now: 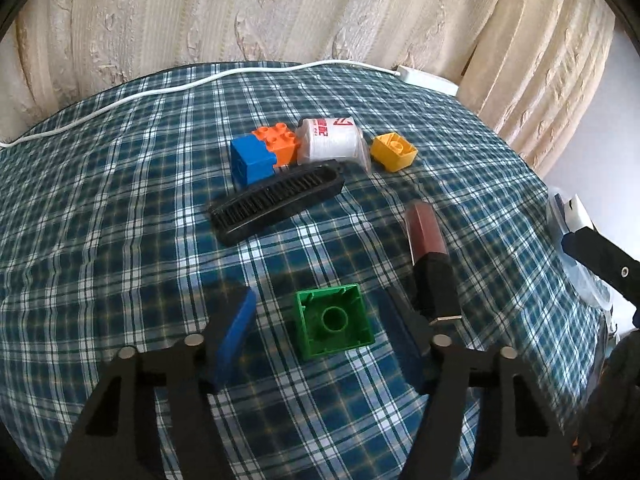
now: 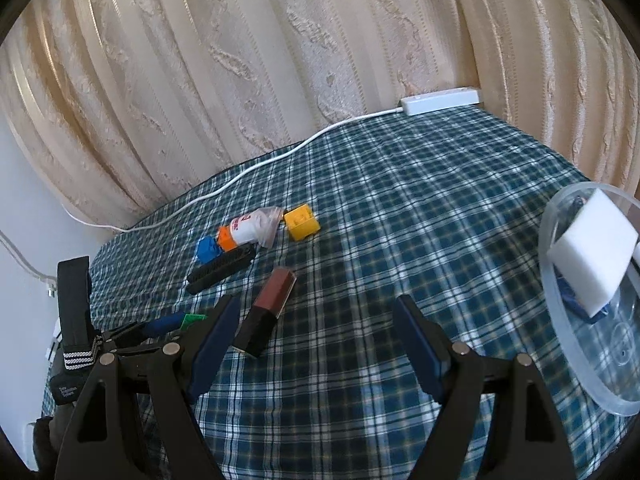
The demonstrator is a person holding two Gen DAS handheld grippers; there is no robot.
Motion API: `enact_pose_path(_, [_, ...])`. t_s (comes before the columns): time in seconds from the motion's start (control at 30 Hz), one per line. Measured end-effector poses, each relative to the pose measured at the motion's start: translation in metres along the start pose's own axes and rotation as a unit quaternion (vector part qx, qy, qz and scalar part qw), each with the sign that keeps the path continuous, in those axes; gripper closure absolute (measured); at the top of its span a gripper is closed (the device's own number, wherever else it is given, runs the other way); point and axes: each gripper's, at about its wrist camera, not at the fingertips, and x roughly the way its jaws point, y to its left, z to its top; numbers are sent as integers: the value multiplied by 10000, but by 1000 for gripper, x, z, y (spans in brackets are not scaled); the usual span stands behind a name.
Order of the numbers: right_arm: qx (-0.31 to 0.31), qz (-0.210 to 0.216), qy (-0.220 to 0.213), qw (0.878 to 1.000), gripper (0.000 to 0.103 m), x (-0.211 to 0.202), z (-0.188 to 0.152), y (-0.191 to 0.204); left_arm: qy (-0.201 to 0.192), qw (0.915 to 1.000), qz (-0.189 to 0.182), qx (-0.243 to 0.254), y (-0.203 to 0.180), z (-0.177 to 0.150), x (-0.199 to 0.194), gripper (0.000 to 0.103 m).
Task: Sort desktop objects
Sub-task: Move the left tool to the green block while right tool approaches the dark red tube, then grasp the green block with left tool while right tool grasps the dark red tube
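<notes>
A green block (image 1: 333,321) lies hollow side up on the plaid cloth, between the open fingers of my left gripper (image 1: 320,330). A dark red lip-gloss tube with a black cap (image 1: 430,254) lies just right of it. Farther back lie a black comb (image 1: 276,202), a blue block (image 1: 251,163), an orange block (image 1: 278,142), a white wrapped roll (image 1: 332,142) and a yellow block (image 1: 393,151). My right gripper (image 2: 314,340) is open and empty above the cloth; the lip-gloss tube (image 2: 268,314) lies by its left finger.
A clear plastic bowl (image 2: 560,308) at the right holds a white sponge (image 2: 592,252) and a blue item. A white cable (image 1: 168,90) and power strip (image 2: 440,101) run along the back edge. Cream curtains hang behind the table.
</notes>
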Motion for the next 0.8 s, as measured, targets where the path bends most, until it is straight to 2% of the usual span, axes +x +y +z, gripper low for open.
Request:
enact_pose_path(0.2, [-51, 43, 134, 9999, 21, 11, -1, 10, -47, 9997, -220, 61, -2, -2, -3, 61])
enact_pose_path(0.3, [-113, 62, 192, 9997, 21, 16, -2, 16, -108, 9997, -154, 166, -5, -5, -5, 61])
enact_pose_path(0.5, [-177, 97, 344, 9992, 22, 33, -6, 26, -216, 9997, -89, 65, 0, -3, -6, 61])
enact_pose_path(0.57, [-210, 106, 445, 9987, 31, 40, -8, 29, -308, 9995, 8, 19, 6, -4, -11, 61])
enact_pose_path(0.63, [-269, 98, 517, 9983, 35, 45, -10, 32, -384, 9992, 74, -56, 11, -3, -13, 61])
enact_pose_path(0.8, [-479, 69, 609, 9970, 41, 57, -10, 45, -480, 9985, 148, -231, 23, -2, -18, 61])
